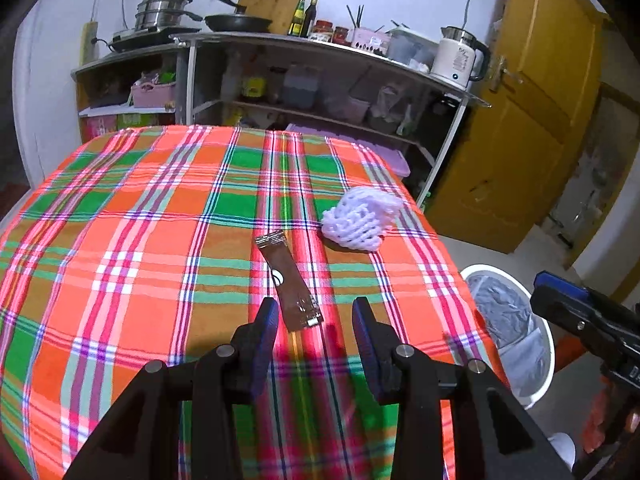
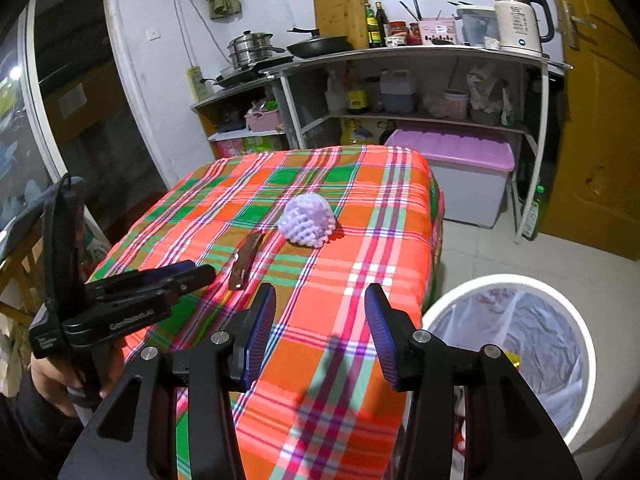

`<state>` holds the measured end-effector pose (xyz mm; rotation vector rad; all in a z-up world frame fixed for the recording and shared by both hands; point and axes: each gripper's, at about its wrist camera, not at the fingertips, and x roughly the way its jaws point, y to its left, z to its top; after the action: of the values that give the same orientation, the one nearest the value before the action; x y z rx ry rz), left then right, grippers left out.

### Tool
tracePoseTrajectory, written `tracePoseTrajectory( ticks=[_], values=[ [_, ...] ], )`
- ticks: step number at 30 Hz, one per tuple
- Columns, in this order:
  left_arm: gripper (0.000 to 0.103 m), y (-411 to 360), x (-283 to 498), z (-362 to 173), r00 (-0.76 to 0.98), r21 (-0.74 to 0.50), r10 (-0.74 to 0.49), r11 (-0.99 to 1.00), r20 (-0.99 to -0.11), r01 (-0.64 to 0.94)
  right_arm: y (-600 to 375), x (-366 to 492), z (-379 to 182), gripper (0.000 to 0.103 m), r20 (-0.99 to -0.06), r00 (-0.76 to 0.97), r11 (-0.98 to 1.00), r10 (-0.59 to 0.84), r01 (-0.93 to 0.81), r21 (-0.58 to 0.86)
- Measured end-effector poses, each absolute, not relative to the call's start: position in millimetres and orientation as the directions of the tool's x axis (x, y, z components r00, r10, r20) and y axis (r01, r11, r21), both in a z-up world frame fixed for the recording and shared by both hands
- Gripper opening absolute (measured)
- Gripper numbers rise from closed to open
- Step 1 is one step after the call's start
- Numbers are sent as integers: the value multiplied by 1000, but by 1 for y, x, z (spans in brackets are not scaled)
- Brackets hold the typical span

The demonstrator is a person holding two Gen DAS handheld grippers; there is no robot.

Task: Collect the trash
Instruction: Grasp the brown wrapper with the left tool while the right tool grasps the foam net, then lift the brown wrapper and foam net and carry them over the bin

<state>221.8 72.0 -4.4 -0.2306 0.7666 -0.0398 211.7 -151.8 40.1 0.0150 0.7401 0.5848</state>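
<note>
A brown sachet wrapper (image 1: 289,280) lies on the plaid tablecloth (image 1: 140,240), just ahead of my open, empty left gripper (image 1: 316,312). A white foam fruit net (image 1: 360,218) sits beyond it to the right. In the right wrist view the wrapper (image 2: 245,260) and the net (image 2: 306,220) lie on the tablecloth (image 2: 360,248) ahead. My right gripper (image 2: 320,300) is open and empty over the table's near right corner. The left gripper (image 2: 160,284) shows at left. A white bin with a plastic liner (image 2: 516,344) stands on the floor right of the table; it also shows in the left wrist view (image 1: 508,328).
A kitchen shelf (image 2: 400,56) with pots, bottles and a kettle (image 2: 518,20) stands behind the table. A lilac-lidded storage box (image 2: 460,168) sits under it. A yellow door (image 2: 600,120) is at right.
</note>
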Motion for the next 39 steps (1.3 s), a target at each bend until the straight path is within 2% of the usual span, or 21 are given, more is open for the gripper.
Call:
tracePoseTrajectory(
  ticks=[15,16,18,19,33,35,39],
  values=[
    [38,78,270,-41,650,-190,-69,975,-757,-118,-122,273,22,47,-658,565,833,498,-524,180],
    [36,77,270,-41,650,-184,-63,976,-757,-119,-119,277,21,47,-659,562,831,499,-527,179],
    [26,77,270,-41,648,-174,-52,977,-760,-126,-113,286,18,47,-663,556,827,501,-534,176],
    [25,77,269,-41,648,-174,-52,977,-760,-125,-110,290,16,47,-664,554,825,502,-537,175],
    [24,88,260,-40,661,-251,-129,963,-739,-93,-68,341,-1,47,-686,485,791,542,-571,221],
    [24,89,259,-40,662,-256,-133,962,-738,-92,-66,342,0,25,-685,486,790,543,-573,219],
    [24,89,258,-39,664,-257,-133,962,-736,-91,-66,335,3,16,-685,503,799,527,-567,200]
  ],
)
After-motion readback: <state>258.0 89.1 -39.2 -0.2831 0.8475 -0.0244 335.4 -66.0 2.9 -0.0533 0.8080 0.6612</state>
